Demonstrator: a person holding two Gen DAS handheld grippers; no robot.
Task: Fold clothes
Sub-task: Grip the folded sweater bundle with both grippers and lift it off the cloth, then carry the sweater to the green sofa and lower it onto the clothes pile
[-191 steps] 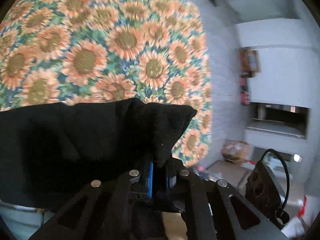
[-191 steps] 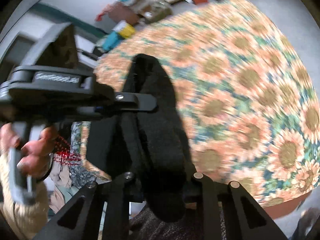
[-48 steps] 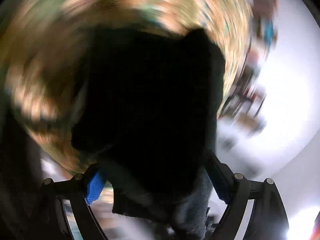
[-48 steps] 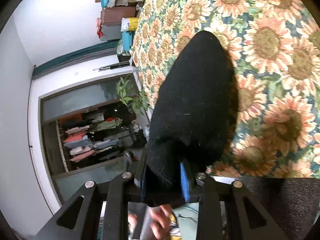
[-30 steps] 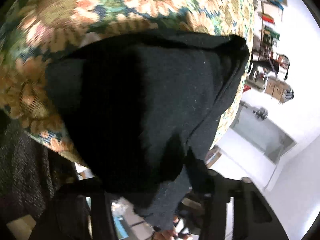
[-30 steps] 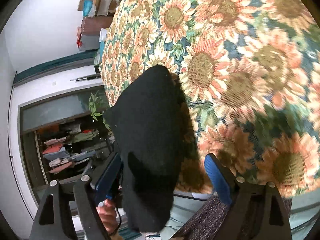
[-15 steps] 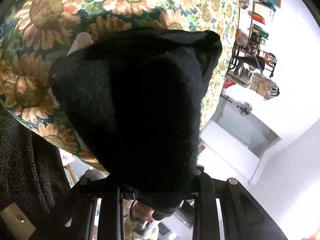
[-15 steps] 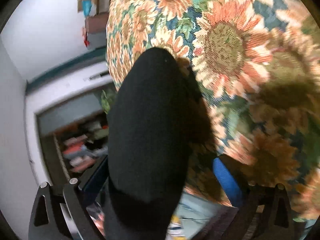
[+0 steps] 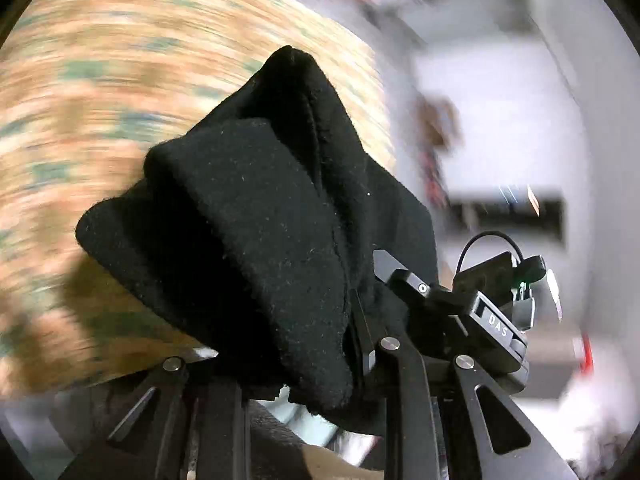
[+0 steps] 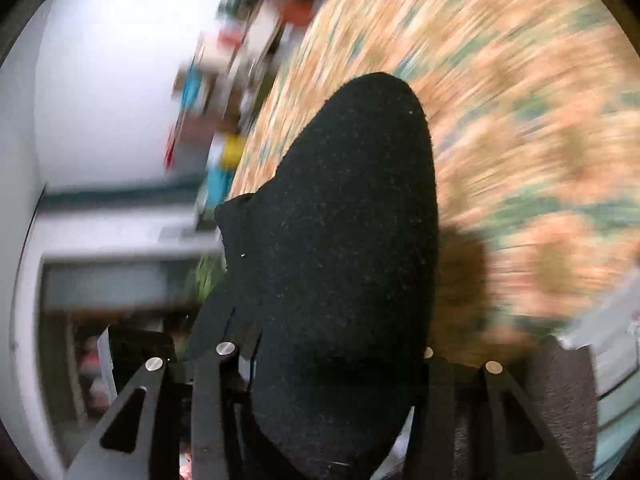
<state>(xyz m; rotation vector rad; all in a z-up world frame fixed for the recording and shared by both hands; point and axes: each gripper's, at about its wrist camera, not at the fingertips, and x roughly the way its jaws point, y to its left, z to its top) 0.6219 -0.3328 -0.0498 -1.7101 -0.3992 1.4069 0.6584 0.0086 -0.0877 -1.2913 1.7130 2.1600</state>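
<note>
Black garment [image 9: 256, 240]; orange-green floral tablecloth [image 9: 100, 80]

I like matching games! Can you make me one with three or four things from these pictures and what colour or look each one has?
Things:
1. garment
2. tablecloth
3. wall
4. left gripper

Looks:
A. orange flowery pattern, blurred
B. plain white
C. fuzzy black cloth
D. black frame with silver bolts

Pairs: 1-C, 2-A, 3-B, 4-D
</note>
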